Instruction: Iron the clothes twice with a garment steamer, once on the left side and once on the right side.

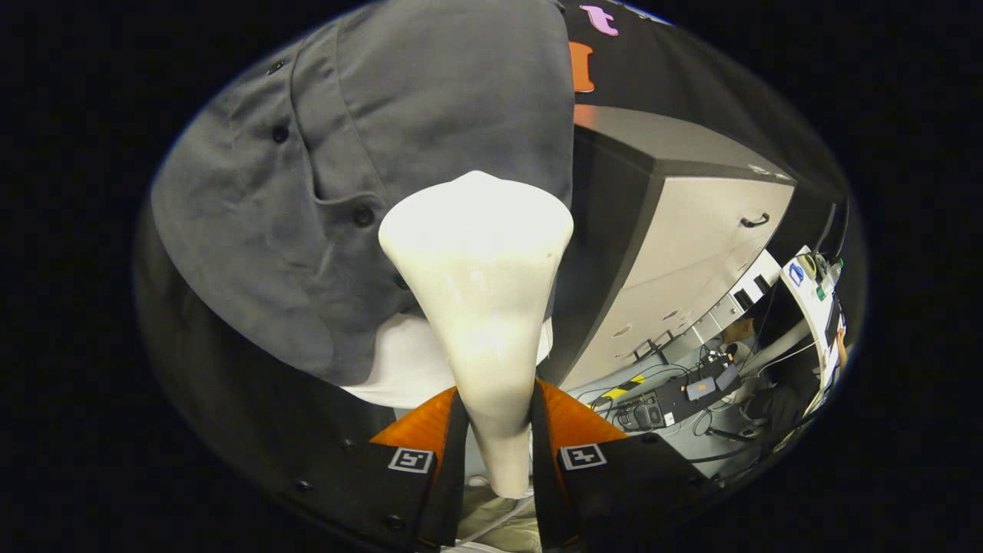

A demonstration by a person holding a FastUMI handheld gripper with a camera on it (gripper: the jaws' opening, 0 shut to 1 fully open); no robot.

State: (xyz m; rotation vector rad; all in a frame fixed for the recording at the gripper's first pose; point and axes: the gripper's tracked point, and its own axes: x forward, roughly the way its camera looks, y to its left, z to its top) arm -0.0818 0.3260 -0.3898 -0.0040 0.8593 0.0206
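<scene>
While clamped on the steamer handle, the gripper (495, 430) was closed.
The white garment steamer (480, 307) head faced the grey shirt (369, 169) at frame centre.

The claw (495, 430) has its two fingers closed against the handle of the garment steamer (478, 307), one on each side, and the steamer's wide head rises beyond the fingertips. Just behind that head hangs the shirt (369, 153), spreading to the left and far side, its row of buttons (362, 216) running left of the head. To the right of the shirt stands a cabinet (691, 253). Farther right, below the cabinet, cables and boxes (676, 395) lie on the floor.
</scene>
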